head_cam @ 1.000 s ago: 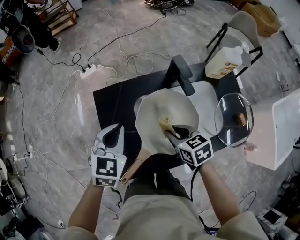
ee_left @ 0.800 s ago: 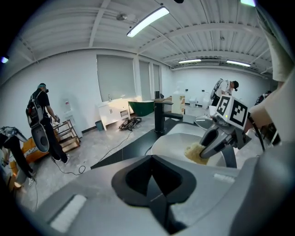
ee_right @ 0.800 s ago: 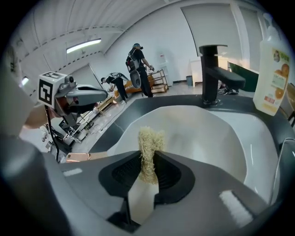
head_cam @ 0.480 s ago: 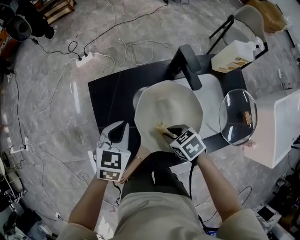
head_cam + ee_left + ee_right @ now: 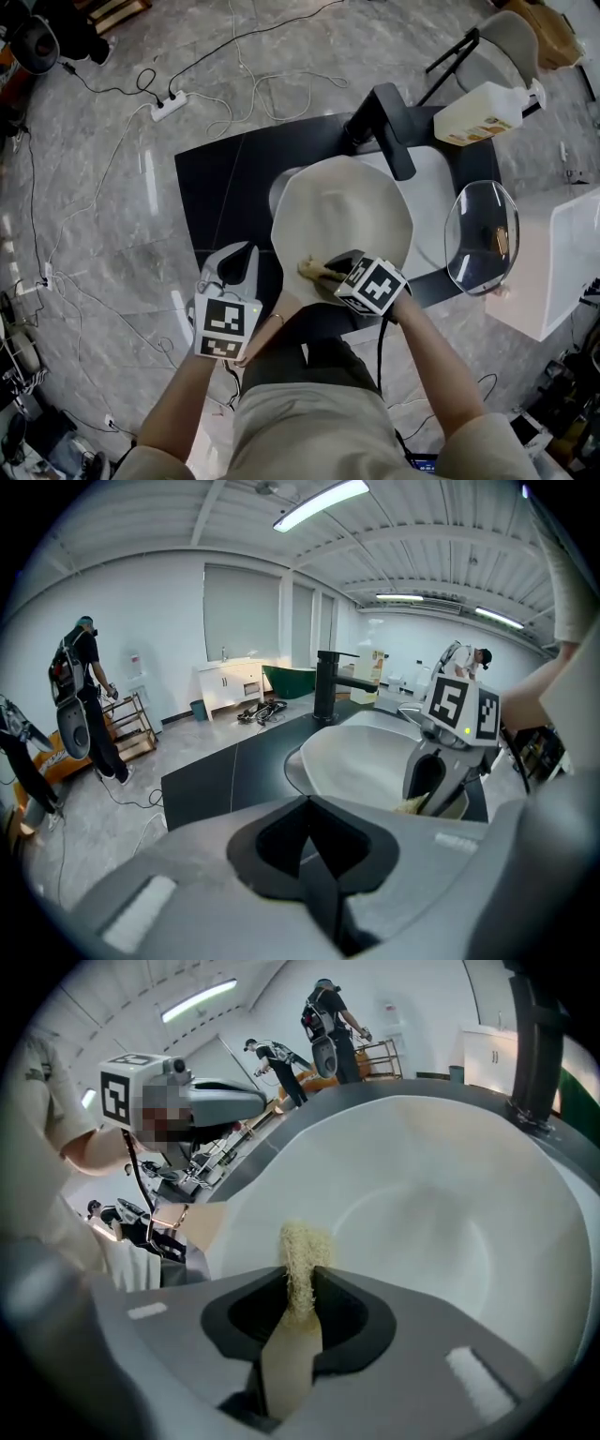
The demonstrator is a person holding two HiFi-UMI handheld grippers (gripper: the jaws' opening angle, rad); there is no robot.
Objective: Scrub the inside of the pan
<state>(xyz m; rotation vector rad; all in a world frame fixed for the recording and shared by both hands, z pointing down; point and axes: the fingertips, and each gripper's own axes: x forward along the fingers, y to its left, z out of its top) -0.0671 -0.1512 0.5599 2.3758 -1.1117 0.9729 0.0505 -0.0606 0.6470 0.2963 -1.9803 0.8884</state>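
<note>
Cream-coloured pan (image 5: 342,211) sits over the sink on the black tabletop (image 5: 225,187), handle pointing back toward the person. Right tongs (image 5: 328,272) are clamped on a fibrous tan scrubber (image 5: 309,269); the right gripper view shows its frayed tip sticking out past the jaws, against the pan's near inner wall. Left tongs (image 5: 234,258) are closed together with nothing visible between them and sit just beside the pan handle (image 5: 267,330); contact with it can't be confirmed. Faucet (image 5: 394,127) stands behind the pan, a glass lid (image 5: 478,234) lies to its right, and a bottle (image 5: 483,112) is at the far corner.

Progress, as a judgement: scrubbing looks under way, working the near edge. The inside looks pale and free of obvious residue, with no suds or water visible. The far wall and centre may not be done yet; the pictures can't settle that.
</note>
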